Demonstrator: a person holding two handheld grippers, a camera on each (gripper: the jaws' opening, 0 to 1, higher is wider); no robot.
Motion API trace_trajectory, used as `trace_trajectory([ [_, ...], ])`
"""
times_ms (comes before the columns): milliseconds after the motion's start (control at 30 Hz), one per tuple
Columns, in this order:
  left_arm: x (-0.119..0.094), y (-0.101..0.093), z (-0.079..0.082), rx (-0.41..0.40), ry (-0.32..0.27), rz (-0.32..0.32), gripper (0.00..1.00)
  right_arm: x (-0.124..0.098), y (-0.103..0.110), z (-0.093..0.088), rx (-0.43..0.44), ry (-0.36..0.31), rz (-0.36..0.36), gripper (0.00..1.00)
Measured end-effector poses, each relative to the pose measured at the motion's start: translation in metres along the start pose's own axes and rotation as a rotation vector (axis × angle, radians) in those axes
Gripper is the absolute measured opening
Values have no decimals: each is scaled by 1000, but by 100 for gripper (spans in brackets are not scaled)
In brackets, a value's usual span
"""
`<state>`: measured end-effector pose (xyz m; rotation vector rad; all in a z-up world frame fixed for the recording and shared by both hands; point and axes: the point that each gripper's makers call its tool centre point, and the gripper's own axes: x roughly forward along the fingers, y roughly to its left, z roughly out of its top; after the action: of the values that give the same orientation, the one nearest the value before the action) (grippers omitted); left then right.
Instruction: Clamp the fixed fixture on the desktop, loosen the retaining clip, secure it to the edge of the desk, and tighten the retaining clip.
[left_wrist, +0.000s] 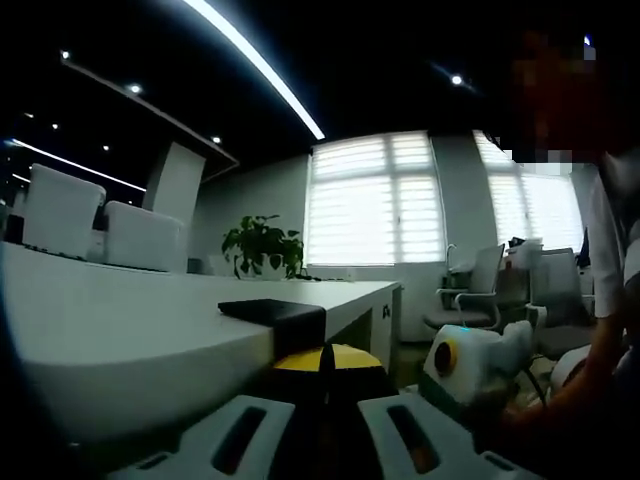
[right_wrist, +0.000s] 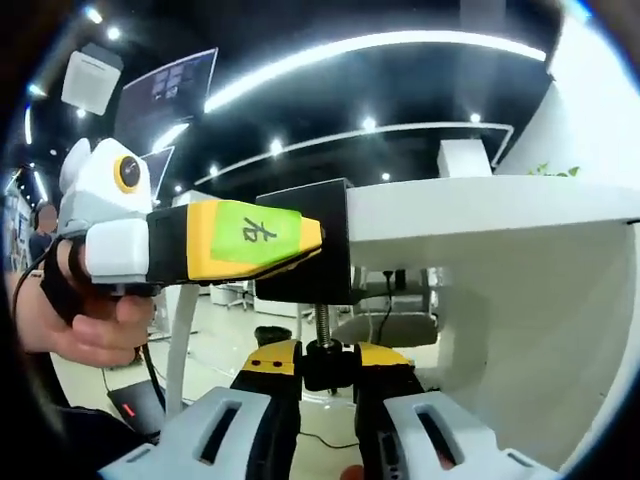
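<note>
1. The desk (right_wrist: 480, 210) carries my black fixture (right_wrist: 305, 240) on its edge, its body hooked over the top.
2. My left gripper (right_wrist: 315, 235) steadies the fixture there, jaws narrowed on it.
3. The screw (right_wrist: 323, 322) runs straight down beneath the desktop. My right gripper (right_wrist: 330, 385) pinches its knob (right_wrist: 330, 362): I judge tightening is next, twisting until firm.
</note>
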<state>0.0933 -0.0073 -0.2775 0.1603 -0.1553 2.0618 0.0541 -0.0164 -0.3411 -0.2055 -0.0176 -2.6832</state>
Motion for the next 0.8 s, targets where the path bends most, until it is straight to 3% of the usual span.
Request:
trace_trajectory([
  [100, 0, 0, 0, 0, -1, 1, 1, 0, 1, 1, -21, -12, 56, 18],
  [333, -1, 0, 0, -8, -6, -1, 1, -4, 8, 2, -130, -40, 284, 18],
  [433, -1, 0, 0, -8, -5, -3, 1, -3, 7, 2, -118, -45, 320, 18],
  [533, -1, 0, 0, -8, -9, 1, 1, -4, 8, 3, -126, -55, 313, 19],
  [600, -1, 0, 0, -9, -12, 3, 1, -7, 3, 4, -140, -53, 232, 21],
  [700, -1, 0, 1, -11, -15, 2, 1, -15, 4, -3, -60, -5, 157, 30],
  [800, -1, 0, 1, -11, -16, -1, 1, -20, 8, -7, -24, 12, 100, 30],
])
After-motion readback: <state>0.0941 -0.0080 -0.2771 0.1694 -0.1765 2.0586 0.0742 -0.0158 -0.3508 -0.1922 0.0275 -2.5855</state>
